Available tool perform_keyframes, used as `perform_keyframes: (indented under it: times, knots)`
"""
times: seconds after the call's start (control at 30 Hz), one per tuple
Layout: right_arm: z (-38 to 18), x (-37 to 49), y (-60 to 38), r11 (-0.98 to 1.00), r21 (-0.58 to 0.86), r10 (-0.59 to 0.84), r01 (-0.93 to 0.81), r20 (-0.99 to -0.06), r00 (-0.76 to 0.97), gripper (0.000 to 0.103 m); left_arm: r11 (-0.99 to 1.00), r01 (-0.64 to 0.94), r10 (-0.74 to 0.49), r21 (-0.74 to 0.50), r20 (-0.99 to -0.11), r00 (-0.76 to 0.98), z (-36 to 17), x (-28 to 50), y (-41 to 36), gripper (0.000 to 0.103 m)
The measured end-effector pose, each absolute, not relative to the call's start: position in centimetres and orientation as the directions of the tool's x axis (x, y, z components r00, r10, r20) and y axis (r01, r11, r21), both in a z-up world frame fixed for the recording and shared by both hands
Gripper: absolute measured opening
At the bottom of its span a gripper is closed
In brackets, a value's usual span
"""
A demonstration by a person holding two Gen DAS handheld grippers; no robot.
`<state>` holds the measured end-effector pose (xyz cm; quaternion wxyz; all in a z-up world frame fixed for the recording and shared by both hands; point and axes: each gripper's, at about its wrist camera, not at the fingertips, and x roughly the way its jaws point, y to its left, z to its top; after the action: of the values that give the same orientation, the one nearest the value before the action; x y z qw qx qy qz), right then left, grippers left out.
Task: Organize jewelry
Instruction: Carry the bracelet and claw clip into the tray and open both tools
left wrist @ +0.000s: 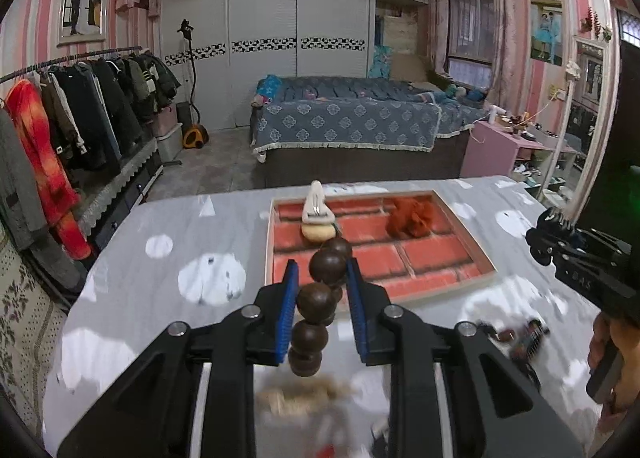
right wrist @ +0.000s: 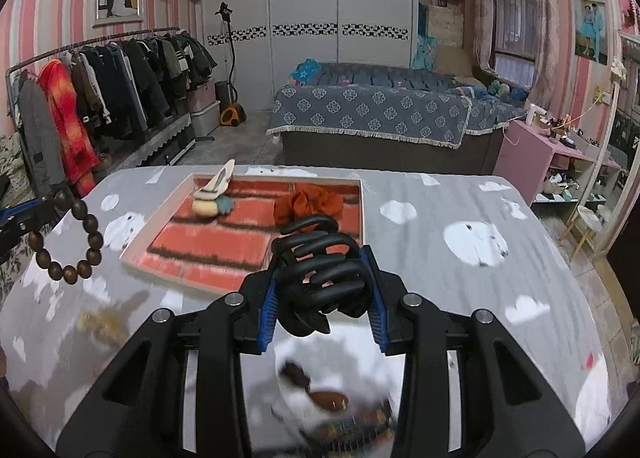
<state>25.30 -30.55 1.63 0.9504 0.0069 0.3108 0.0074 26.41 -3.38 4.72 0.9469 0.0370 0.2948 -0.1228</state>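
My left gripper (left wrist: 322, 278) is shut on a dark wooden bead bracelet (left wrist: 328, 268) and holds it above the table, just short of the tray's near edge; the bracelet also shows in the right wrist view (right wrist: 66, 238). My right gripper (right wrist: 324, 270) is shut on a black claw hair clip (right wrist: 322, 270), held above the table near the tray's near right corner. The brick-patterned tray (left wrist: 440, 254) holds a white hair clip (left wrist: 316, 206) on a cream puff, and an orange scrunchie (left wrist: 410, 218). The tray also shows in the right wrist view (right wrist: 216, 242).
The table wears a grey cloth with white patches (right wrist: 472, 242). Blurred small jewelry pieces lie near its front edge (right wrist: 328, 402), (left wrist: 516, 334), and a beige item (left wrist: 296, 398) lies below my left gripper. A bed, clothes rack and pink dresser stand beyond.
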Motion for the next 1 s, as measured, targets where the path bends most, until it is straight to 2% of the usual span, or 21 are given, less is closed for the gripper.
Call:
perform_keyframes:
  times: [0.4,0.47,0.63,1.0]
  knots:
    - [-2.9,37.7,-30.3,0.998,0.003,-0.039,0.06,-0.719,0.694,0.038,0.979,0.204,-0.131,0.025,-0.687,0.715,0.1,39.8,-6.5,0.024]
    - [-3.9,39.2,-30.4,0.998,0.005,-0.041,0.066,-0.74,0.672,0.038,0.979,0.2,-0.119,0.032,-0.708,0.696,-1.0,41.2,-6.7,0.021]
    - [-6.2,41.7,-30.2,0.997,-0.018,-0.063,0.077,-0.774,0.631,0.038,0.982,0.187,-0.111,0.015,-0.759,0.642,-3.5,44.1,-6.5,0.019]
    - [-9.2,45.5,-30.7,0.996,-0.023,-0.069,0.09,-0.829,0.555,0.038,0.982,0.18,-0.073,0.051,-0.782,0.619,-5.5,46.4,-6.6,0.02]
